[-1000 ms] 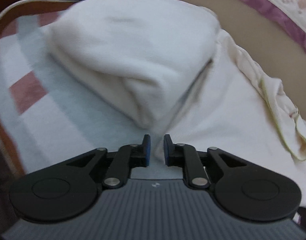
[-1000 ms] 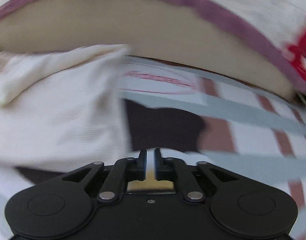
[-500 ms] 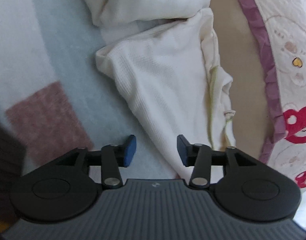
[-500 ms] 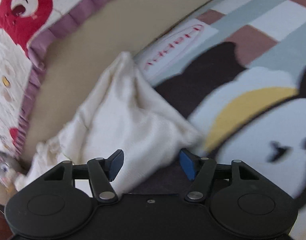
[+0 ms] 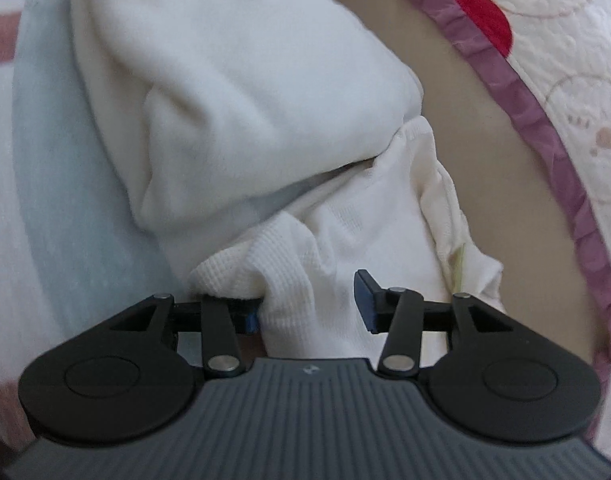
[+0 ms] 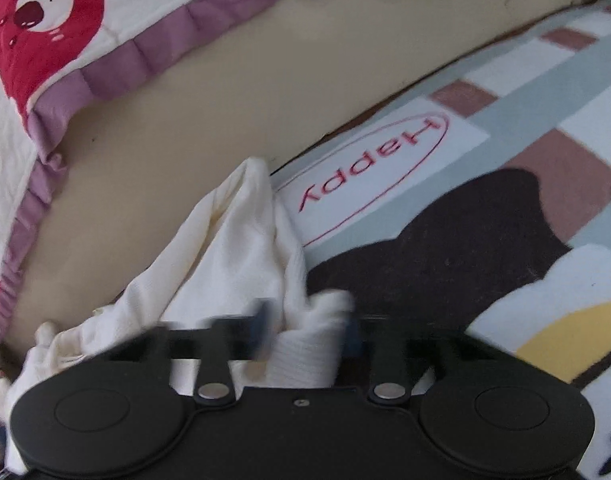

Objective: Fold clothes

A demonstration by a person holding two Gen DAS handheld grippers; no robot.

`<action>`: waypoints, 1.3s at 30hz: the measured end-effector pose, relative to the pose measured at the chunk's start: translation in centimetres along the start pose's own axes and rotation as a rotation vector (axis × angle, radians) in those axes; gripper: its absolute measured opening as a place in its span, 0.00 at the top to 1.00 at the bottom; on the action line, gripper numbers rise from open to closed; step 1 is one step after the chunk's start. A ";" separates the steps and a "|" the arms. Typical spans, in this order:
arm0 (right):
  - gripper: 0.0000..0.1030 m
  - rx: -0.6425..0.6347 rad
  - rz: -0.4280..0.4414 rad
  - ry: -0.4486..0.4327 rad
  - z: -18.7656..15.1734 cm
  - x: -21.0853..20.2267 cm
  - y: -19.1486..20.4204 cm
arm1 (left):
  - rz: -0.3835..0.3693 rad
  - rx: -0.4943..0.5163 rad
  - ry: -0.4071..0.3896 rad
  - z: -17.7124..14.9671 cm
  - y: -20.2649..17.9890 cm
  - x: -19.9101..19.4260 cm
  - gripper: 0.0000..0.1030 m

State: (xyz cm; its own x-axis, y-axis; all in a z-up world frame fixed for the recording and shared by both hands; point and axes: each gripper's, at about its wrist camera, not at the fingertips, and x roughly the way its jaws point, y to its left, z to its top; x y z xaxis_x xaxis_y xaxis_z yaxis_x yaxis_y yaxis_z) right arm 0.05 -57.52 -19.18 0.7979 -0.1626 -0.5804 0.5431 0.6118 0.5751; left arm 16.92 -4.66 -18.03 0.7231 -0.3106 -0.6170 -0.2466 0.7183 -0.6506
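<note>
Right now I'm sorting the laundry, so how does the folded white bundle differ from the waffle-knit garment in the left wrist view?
The folded white bundle looks smooth and fleecy; the waffle-knit garment has a ribbed grid texture. The bundle is thick, doubled over and compact; the garment lies thin, rumpled and unfolded. The bundle sits clear of the left gripper, whose open fingers straddle the garment's near corner. Both are off-white and lie on the patterned blanket.
</note>
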 end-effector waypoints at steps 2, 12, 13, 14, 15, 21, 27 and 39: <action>0.83 -0.077 0.010 0.006 0.0 -0.2 0.4 | -0.001 0.034 -0.006 0.1 -0.2 0.2 0.58; 0.56 -0.126 0.085 0.119 -0.1 -0.5 0.0 | -0.014 0.141 0.104 1.4 -0.1 1.3 0.93; 0.80 -0.123 0.096 0.128 -0.2 -0.6 -0.1 | -0.012 0.159 0.116 1.4 -0.2 1.5 0.94; 0.84 -0.119 0.107 0.137 -0.3 -0.7 -0.2 | 0.006 0.207 0.117 1.4 -0.8 1.4 0.94; 0.84 -0.132 0.111 0.126 -0.1 -0.8 0.0 | 0.020 0.254 0.116 1.3 -1.4 1.2 0.95; 0.88 -0.211 0.076 0.061 2.4 -4.6 2.0 | -0.027 0.407 0.091 1.5 -4.9 -3.9 0.96; 0.88 -0.234 -0.007 0.077 2.1 -10.1 1.9 | -0.035 0.480 0.208 -1.3 -4.4 -8.8 0.96; 0.88 -0.297 -0.183 0.192 -2.5 -12.5 -1.7 | 0.028 0.439 0.318 -4.0 0.3 -10.7 0.95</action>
State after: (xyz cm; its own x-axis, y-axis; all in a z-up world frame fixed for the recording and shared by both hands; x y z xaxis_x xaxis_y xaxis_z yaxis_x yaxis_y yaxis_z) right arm -11.51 -54.63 -14.34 0.6162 -0.1594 -0.7713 0.5502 0.7878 0.2768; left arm 6.48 -3.60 -13.39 0.4723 -0.4119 -0.7793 0.0792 0.9003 -0.4279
